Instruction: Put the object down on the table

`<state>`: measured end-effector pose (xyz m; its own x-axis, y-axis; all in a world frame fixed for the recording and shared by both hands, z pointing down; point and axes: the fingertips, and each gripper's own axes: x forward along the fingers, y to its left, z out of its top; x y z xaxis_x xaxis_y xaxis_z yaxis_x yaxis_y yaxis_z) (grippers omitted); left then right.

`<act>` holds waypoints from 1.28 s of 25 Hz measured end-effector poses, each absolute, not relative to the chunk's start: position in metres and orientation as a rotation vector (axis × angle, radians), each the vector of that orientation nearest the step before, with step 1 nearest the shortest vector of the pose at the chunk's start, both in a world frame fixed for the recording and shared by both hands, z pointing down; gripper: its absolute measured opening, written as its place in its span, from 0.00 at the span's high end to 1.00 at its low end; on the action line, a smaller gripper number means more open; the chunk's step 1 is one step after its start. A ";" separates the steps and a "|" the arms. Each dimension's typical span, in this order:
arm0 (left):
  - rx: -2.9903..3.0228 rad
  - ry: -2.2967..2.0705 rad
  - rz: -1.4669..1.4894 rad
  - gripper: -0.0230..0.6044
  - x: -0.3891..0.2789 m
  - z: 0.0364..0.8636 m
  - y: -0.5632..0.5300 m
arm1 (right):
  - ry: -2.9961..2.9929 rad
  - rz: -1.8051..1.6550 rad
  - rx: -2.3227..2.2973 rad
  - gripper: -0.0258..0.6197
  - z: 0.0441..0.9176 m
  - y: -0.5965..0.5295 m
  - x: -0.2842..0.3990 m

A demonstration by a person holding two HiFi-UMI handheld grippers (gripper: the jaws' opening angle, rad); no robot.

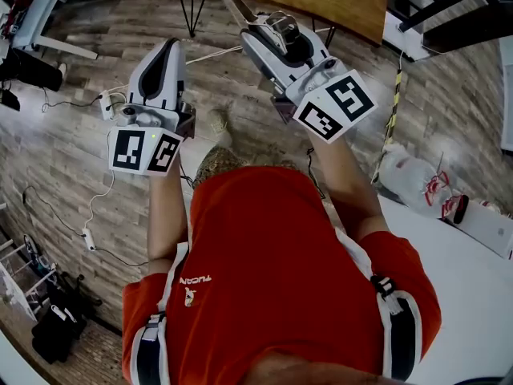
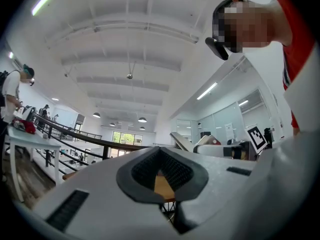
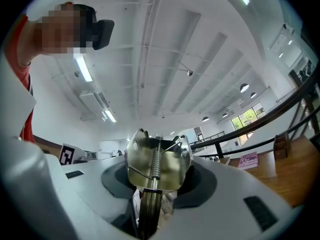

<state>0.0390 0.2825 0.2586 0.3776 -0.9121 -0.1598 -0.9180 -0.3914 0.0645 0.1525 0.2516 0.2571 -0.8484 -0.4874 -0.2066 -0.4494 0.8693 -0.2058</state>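
— Two grippers are raised over the floor, short of the wooden worktop (image 1: pixel 337 2). Why would the person carry them like that?

— Probably to bring the load in over the worktop's edge. The right gripper (image 1: pixel 272 37) has its fingers clenched on a metal spring-loaded tool (image 3: pixel 157 164), so the tool is in the air, not on any surface. It sits in front of the person's chest and near the worktop's front edge, but apart from it.

— And the left gripper (image 1: pixel 166 58)?

— Its fingers are closed on nothing; only a sliver of the wooden top shows through the gap behind the tips. It hangs beside the right one, apart from the tool, and seems to be kept out of the way.

— Which way does the tool run?

— Its long axis lies along the right gripper's fingers. In the head view a narrow metal end sticks out past the fingertips toward the worktop and slightly upward. In the right gripper view the broad sprung part sits between the fingers, with a stem dropping back toward the gripper's body (which end is the handle is not clear).

— So the setting down is not yet done?

— Judged from this, no: the tool has to go further forward and then down.
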 end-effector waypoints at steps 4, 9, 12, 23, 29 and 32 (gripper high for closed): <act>-2.589 1.687 0.274 0.95 0.019 0.261 0.246 | 2.809 -0.206 -0.733 0.68 0.263 0.220 0.130; -2.598 1.633 0.243 0.95 -0.016 0.263 0.187 | 2.824 -0.192 -0.785 0.68 0.266 0.163 0.091; -2.623 1.607 0.229 0.95 -0.053 0.260 0.137 | 2.831 -0.204 -0.820 0.69 0.265 0.117 0.056; -2.740 1.519 0.217 0.95 -0.135 0.279 0.010 | 2.829 -0.246 -1.019 0.69 0.291 -0.008 -0.021; -2.757 1.531 0.201 0.95 -0.150 0.292 -0.039 | 2.877 -0.224 -1.085 0.69 0.309 -0.059 -0.035; -2.754 1.541 0.196 0.95 -0.149 0.298 -0.061 | 2.909 -0.199 -1.103 0.69 0.320 -0.082 -0.036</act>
